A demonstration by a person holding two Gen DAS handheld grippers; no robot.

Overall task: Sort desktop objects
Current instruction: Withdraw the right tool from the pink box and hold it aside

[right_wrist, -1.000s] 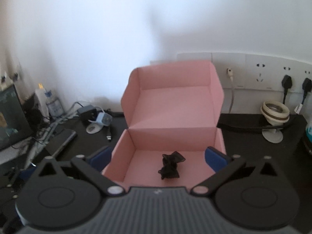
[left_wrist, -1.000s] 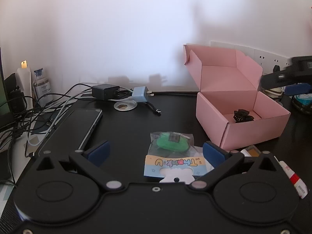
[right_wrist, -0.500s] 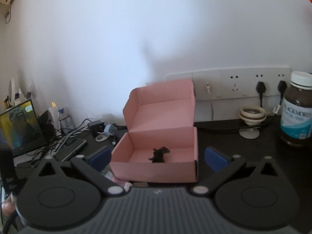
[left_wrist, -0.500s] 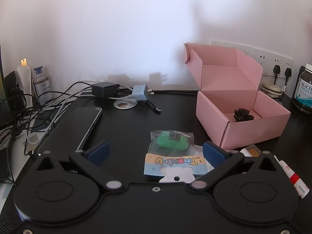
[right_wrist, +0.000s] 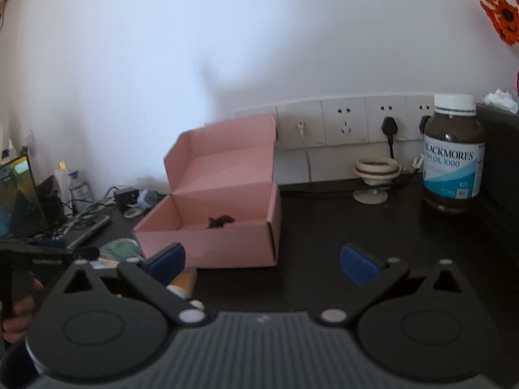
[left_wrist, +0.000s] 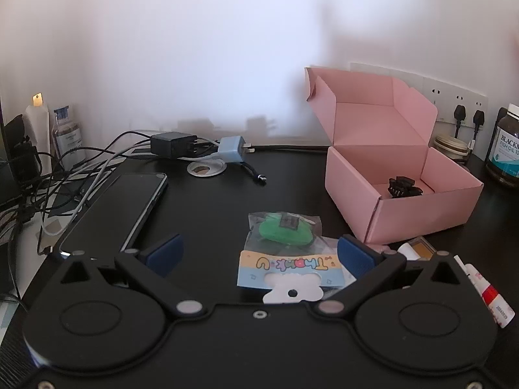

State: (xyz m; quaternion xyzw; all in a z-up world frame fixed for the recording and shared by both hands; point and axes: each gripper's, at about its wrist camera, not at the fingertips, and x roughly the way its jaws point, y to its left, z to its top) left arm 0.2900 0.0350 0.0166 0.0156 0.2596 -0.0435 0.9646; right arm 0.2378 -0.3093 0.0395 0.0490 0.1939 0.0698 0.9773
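Open pink cardboard box (left_wrist: 402, 194), lid flap upright, sits on the black desk (left_wrist: 211, 207) ahead and right of the left gripper (left_wrist: 259, 253); a small black clip-like object (left_wrist: 404, 187) lies on its floor. Left gripper: blue pads spread wide, nothing held. Between its fingers lies a clear plastic packet holding a green oval item (left_wrist: 285, 231), with a "THANK U" header card nearest the camera. Left-wrist view alone shows a black smartphone (left_wrist: 120, 210) ahead-left, chargers and cables behind it, and a red-and-white tube (left_wrist: 486, 291) at far right.

Right gripper (right_wrist: 262, 261): pads likewise wide apart, empty; box (right_wrist: 211, 223) ahead-left of it. Right-wrist view alone shows the brown fish-oil bottle's (right_wrist: 454, 152) full label, the wall sockets (right_wrist: 343, 126) and orange flowers (right_wrist: 499, 3).
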